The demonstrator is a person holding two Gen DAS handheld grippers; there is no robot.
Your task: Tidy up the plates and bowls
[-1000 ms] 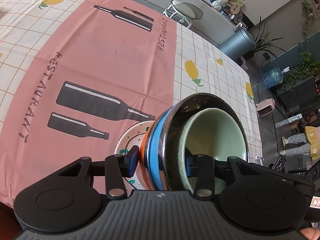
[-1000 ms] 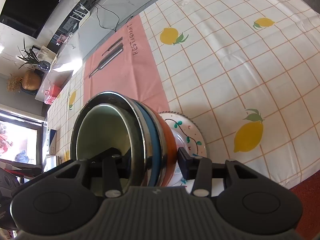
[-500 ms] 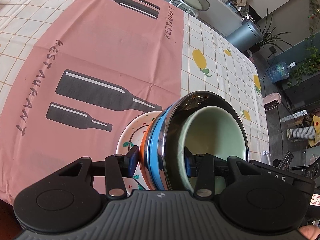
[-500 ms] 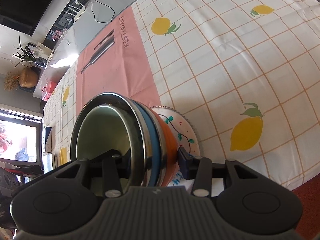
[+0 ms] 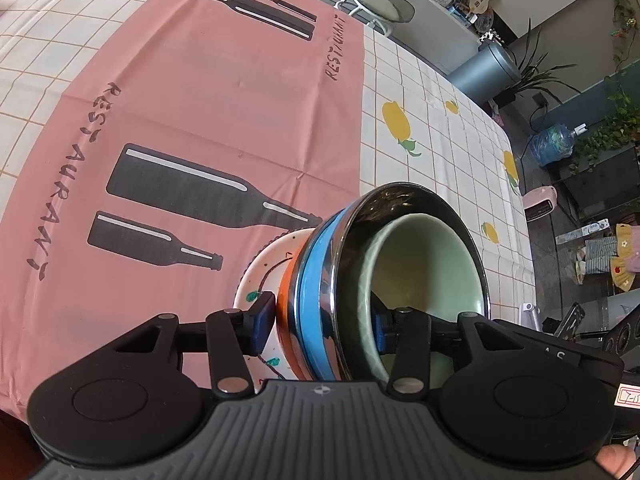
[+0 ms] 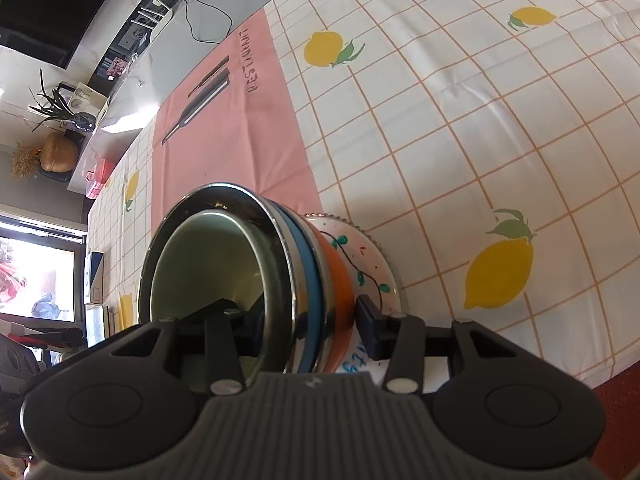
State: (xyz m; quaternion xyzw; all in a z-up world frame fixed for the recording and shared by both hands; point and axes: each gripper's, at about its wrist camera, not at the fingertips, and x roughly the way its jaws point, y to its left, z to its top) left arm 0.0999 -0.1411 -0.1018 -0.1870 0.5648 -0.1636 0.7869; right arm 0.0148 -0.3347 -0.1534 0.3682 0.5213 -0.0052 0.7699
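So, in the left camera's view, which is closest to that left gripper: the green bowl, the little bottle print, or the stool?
1. Green bowl, between the left gripper jaws.
2. Little bottle print, on the pink cloth, left.
3. Stool, beyond the table's far edge.

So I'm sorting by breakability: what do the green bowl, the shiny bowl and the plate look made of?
Green bowl: glazed ceramic, judging by its thick, soft-sheened rim. Shiny bowl: polished steel, mirror reflections. Plate: painted glazed ceramic, probably.

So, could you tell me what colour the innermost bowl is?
Pale green innermost bowl, clearest in the left wrist view.
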